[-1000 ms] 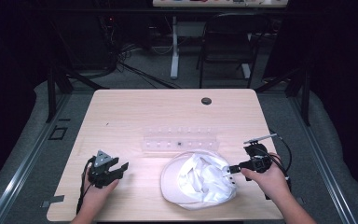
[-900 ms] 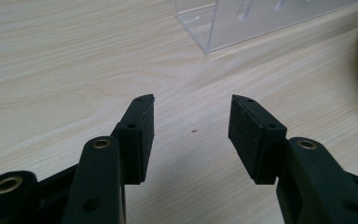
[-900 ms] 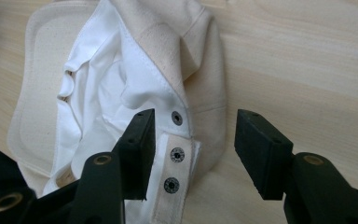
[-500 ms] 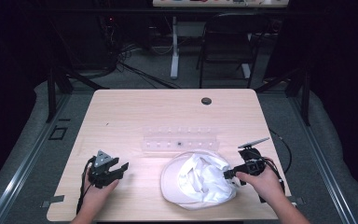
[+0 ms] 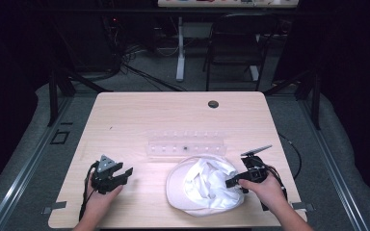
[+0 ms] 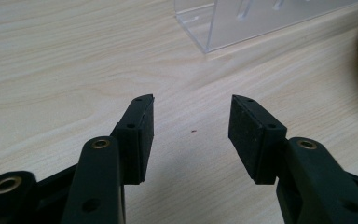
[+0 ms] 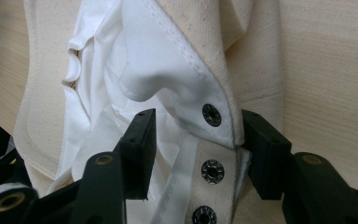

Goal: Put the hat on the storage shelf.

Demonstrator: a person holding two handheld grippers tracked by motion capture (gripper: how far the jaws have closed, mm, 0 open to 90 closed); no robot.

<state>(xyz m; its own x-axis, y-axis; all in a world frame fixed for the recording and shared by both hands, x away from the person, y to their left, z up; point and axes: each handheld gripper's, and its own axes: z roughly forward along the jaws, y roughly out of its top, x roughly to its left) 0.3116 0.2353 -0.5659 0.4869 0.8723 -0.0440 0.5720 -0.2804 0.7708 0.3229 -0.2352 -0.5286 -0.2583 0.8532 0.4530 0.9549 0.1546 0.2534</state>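
Observation:
A cream cap (image 5: 204, 185) lies upside down on the wooden table (image 5: 149, 115), its white lining facing up. My right gripper (image 5: 232, 182) is at the cap's right rim. In the right gripper view the cap (image 7: 191, 28) lies ahead of my right gripper (image 7: 198, 116), which is open with its jaws either side of the snap strap (image 7: 213, 170); the right jaw touches the fabric edge. My left gripper (image 5: 125, 173) rests near the table's front left, open. In the left gripper view nothing lies between the jaws of my left gripper (image 6: 191, 126), just bare wood.
A clear plastic rack (image 5: 185, 147) lies across the table's middle, just beyond the cap; its corner (image 6: 242, 23) shows ahead of the left gripper. A dark round grommet (image 5: 213, 104) sits near the far edge. Chairs and cables stand on the floor behind the table.
My right gripper has moved slightly left and toward me, with its jaws now in over the cap's rim. The left gripper has stayed put.

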